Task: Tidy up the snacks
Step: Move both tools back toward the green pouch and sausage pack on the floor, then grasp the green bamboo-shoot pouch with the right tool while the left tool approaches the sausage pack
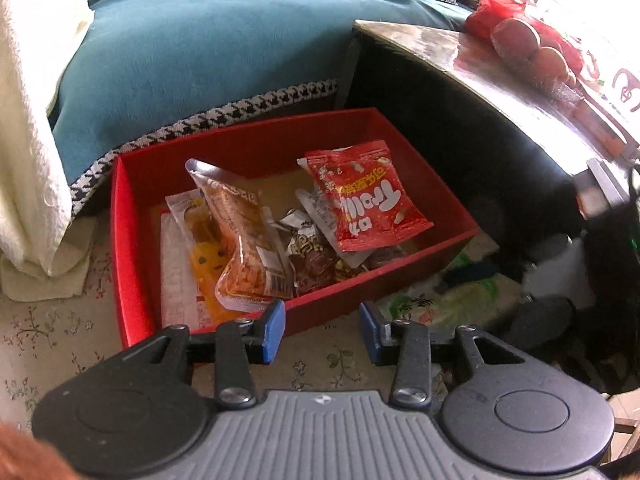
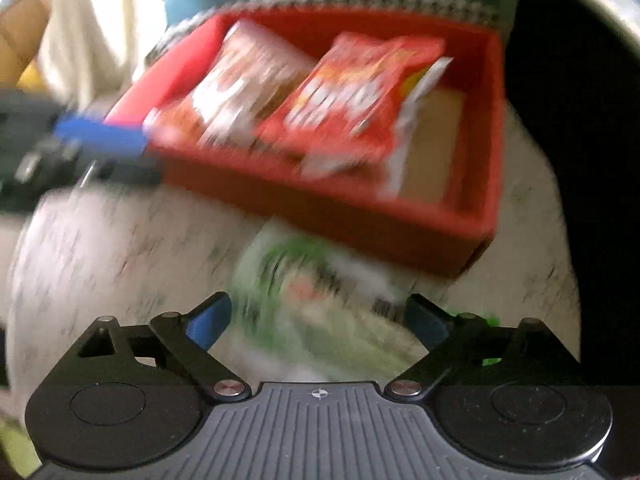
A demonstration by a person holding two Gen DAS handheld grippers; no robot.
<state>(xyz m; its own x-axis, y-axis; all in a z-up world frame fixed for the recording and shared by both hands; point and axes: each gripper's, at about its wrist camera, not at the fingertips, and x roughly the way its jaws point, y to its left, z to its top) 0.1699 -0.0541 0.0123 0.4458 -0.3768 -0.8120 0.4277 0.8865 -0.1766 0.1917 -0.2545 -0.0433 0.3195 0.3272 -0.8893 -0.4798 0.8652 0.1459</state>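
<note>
One red box point(image 1: 132, 216) on floral floor, one red Trolli bag point(image 1: 368, 196) inside among several packets. Left gripper point(image 1: 322, 330) parted, empty. Right gripper point(image 2: 316, 320) spread wide over green-white packet point(image 2: 320, 300), blurred; grip unclear.

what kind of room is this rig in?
Most likely a home living room or bedroom, working at floor level. Cues: a teal throw with houndstooth trim draped over a sofa or bed, floral floor covering, and a red box of snack packets beside a low table.
</note>
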